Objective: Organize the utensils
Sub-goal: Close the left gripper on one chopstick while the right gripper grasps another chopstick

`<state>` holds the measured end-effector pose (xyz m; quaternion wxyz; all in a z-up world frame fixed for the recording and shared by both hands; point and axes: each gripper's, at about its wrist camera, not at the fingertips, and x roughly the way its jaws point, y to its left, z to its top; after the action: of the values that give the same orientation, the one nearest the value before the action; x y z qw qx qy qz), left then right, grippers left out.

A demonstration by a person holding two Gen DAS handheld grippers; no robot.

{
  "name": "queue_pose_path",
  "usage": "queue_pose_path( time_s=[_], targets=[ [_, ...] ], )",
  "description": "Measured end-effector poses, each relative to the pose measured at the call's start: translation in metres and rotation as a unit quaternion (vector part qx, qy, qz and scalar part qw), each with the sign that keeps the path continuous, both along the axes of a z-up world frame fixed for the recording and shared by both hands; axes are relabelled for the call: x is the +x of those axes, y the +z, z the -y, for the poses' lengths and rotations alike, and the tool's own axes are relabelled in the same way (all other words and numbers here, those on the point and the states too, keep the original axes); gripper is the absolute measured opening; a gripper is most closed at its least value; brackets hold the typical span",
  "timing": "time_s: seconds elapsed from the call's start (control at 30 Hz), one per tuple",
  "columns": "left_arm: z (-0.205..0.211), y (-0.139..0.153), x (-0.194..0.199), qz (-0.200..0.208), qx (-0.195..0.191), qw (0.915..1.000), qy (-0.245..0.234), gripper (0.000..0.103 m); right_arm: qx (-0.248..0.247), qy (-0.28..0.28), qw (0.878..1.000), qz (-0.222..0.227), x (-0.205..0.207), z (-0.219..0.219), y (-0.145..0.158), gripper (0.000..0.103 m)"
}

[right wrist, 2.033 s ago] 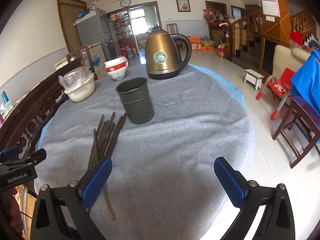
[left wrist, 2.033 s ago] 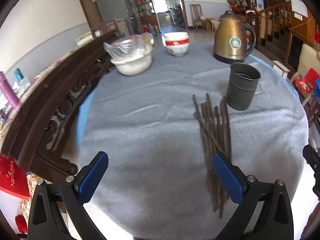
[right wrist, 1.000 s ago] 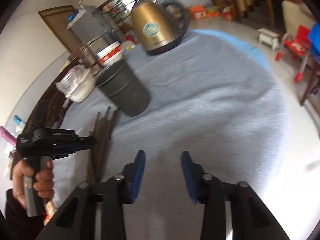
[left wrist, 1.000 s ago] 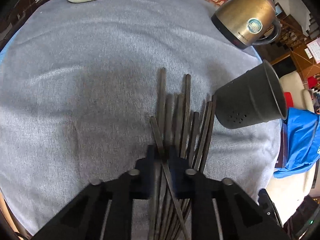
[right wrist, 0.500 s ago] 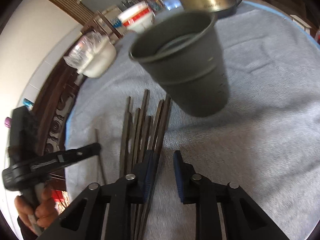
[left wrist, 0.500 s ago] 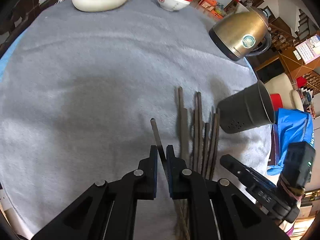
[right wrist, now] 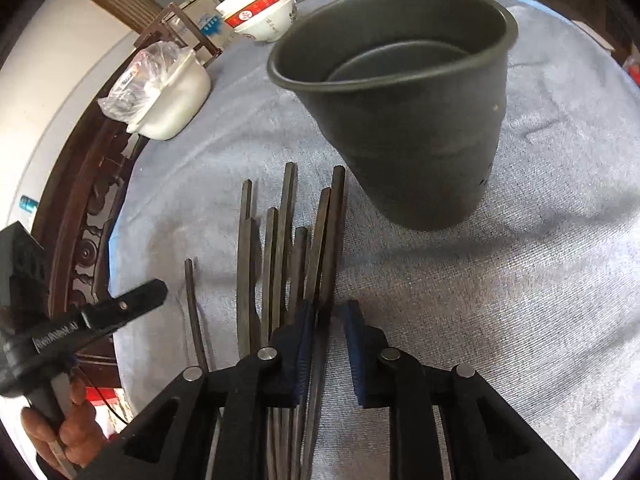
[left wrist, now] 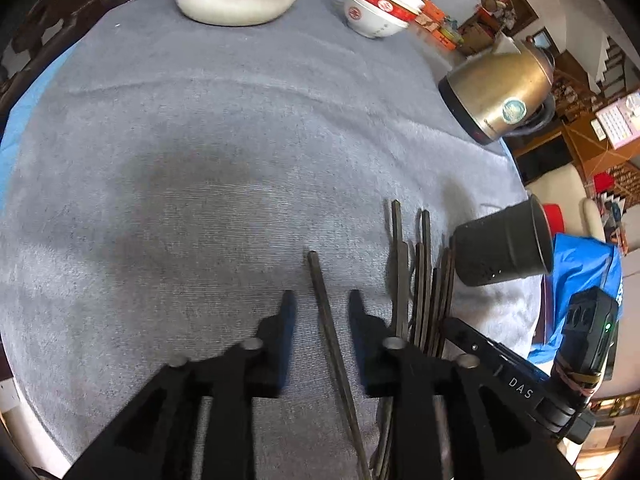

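Chopstick [left wrist: 326, 320] lies loose now between opening left tongs [left wrist: 320, 306].

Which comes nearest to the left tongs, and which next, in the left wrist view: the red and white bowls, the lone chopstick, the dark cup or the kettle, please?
From the left tongs, whose jaws are opening:
1. Lone chopstick, lying between the jaws.
2. Dark cup, to the right, beside the chopstick bundle.
3. Kettle, farther back on the right.
4. Red and white bowls, at the table's far edge.
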<state>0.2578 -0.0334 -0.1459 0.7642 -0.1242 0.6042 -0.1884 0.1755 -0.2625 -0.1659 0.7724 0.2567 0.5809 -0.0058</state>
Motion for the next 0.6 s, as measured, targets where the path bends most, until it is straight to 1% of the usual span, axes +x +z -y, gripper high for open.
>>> queue_pose_path(
  time_s=[0.07,0.17,0.27,0.3,0.37,0.43,0.47,0.5,0.53,0.57,0.6],
  targets=[
    [-0.003,0.000,0.000,-0.002,0.001,1.0000,0.004,0.040,0.006,-0.001,1.000,0.004,-0.005,0.008,0.000,0.018],
    [-0.003,-0.005,-0.001,-0.016,0.003,0.9998,0.009,0.041,-0.004,0.001,1.000,0.003,-0.008,0.012,0.005,0.018],
    [0.009,-0.012,0.002,-0.032,0.006,0.9994,0.010,0.042,0.004,0.001,1.000,-0.011,-0.001,0.008,0.001,0.020],
    [0.012,-0.014,0.002,-0.035,0.011,0.9993,0.009,0.042,-0.004,0.006,1.000,-0.015,0.004,0.003,-0.001,0.020],
    [0.021,-0.019,0.004,-0.042,0.028,0.9987,0.011,0.042,-0.025,0.016,1.000,-0.007,0.006,0.000,0.001,0.020],
    [0.026,-0.017,0.006,-0.036,0.041,0.9984,0.013,0.042,-0.037,0.027,0.999,-0.004,0.009,-0.003,0.003,0.016],
    [0.029,-0.016,0.007,-0.036,0.044,0.9983,0.013,0.041,-0.037,0.032,0.999,-0.003,0.009,-0.003,0.003,0.009],
    [0.031,-0.016,0.008,-0.033,0.047,0.9982,0.014,0.041,-0.034,0.035,0.999,0.000,0.009,-0.003,0.004,0.009],
    [0.034,-0.016,0.009,-0.030,0.051,0.9981,0.015,0.039,-0.033,0.037,0.999,0.005,0.008,-0.002,0.007,0.009],
    [0.037,-0.016,0.010,-0.025,0.056,0.9981,0.012,0.022,-0.031,0.039,0.999,0.012,0.007,-0.002,0.009,0.008],
    [0.044,-0.019,0.015,-0.027,0.056,0.9980,0.009,0.007,-0.027,0.043,0.998,0.024,0.003,0.000,0.014,0.008]
  ],
)
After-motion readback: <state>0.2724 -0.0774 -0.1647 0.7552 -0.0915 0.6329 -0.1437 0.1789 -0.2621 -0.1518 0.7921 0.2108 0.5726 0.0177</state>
